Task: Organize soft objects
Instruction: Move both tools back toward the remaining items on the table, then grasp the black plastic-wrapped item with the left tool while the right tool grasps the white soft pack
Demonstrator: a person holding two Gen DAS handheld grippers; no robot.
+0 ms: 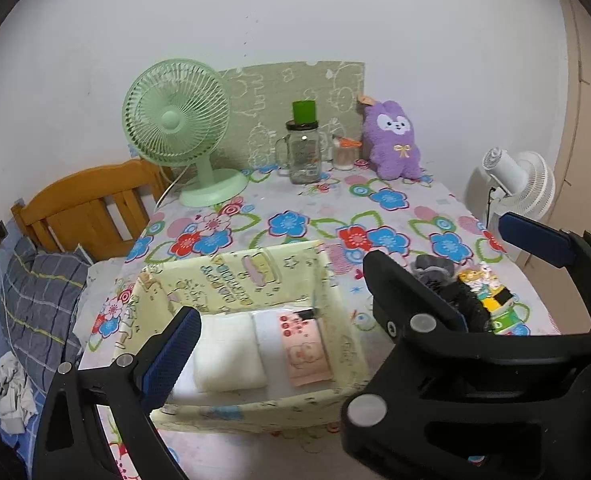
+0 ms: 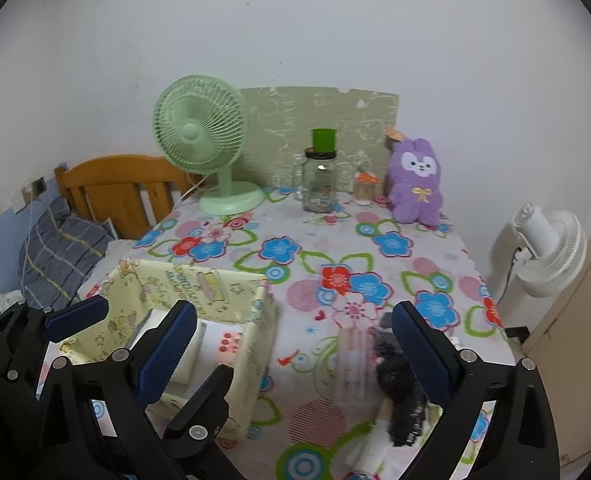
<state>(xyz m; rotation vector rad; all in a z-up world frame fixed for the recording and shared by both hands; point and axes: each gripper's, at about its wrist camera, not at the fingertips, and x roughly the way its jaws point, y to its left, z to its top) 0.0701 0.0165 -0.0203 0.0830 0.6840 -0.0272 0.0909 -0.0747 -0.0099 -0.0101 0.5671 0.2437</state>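
floral tablecloth (image 1: 395,208); yellow box (image 1: 231,276) lettering unreadable.

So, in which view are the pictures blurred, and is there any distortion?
Right wrist view: the dark soft pile by the right gripper is smeared by motion. Left wrist view: the yellow box and folded cloths are sharp. Both views: strong fisheye bending, dark round corners, soft even light.

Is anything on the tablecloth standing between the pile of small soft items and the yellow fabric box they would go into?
Nothing visible does. Only bare floral tablecloth lies between the pile of soft items and the yellow fabric box; the box's near wall is the only thing to clear.
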